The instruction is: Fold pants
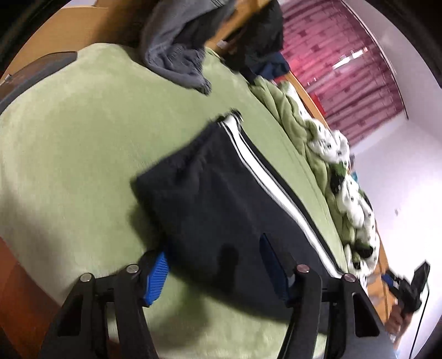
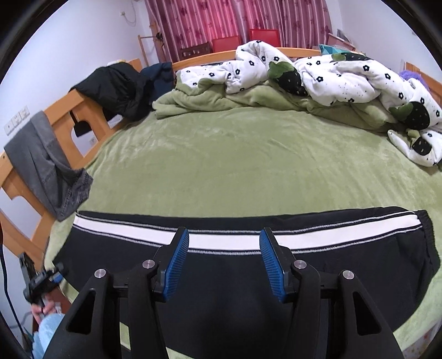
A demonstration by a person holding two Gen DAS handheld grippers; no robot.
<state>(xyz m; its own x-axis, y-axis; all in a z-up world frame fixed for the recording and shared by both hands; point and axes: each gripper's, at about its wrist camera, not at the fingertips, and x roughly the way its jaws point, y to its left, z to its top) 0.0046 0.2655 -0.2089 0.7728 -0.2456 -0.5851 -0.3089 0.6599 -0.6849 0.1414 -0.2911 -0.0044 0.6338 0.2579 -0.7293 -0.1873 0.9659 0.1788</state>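
Black pants [image 1: 221, 204] with a white side stripe lie folded flat on the green bed cover [image 1: 77, 143]; they also show in the right wrist view [image 2: 248, 276], stripe along the far edge. My left gripper [image 1: 212, 265] is open above the near end of the pants, holding nothing. My right gripper [image 2: 224, 248] is open just above the pants near the stripe, holding nothing. The right gripper also shows at the far right of the left wrist view [image 1: 411, 287], and the left gripper shows at the lower left of the right wrist view [image 2: 41, 281].
A bunched white flowered duvet [image 2: 331, 74] and green blanket [image 2: 221, 96] lie along the far side of the bed. Grey clothing [image 2: 47, 163] and a black jacket [image 2: 116, 85] hang over the wooden bed frame [image 2: 69, 116]. Red curtains [image 2: 234, 19] hang behind.
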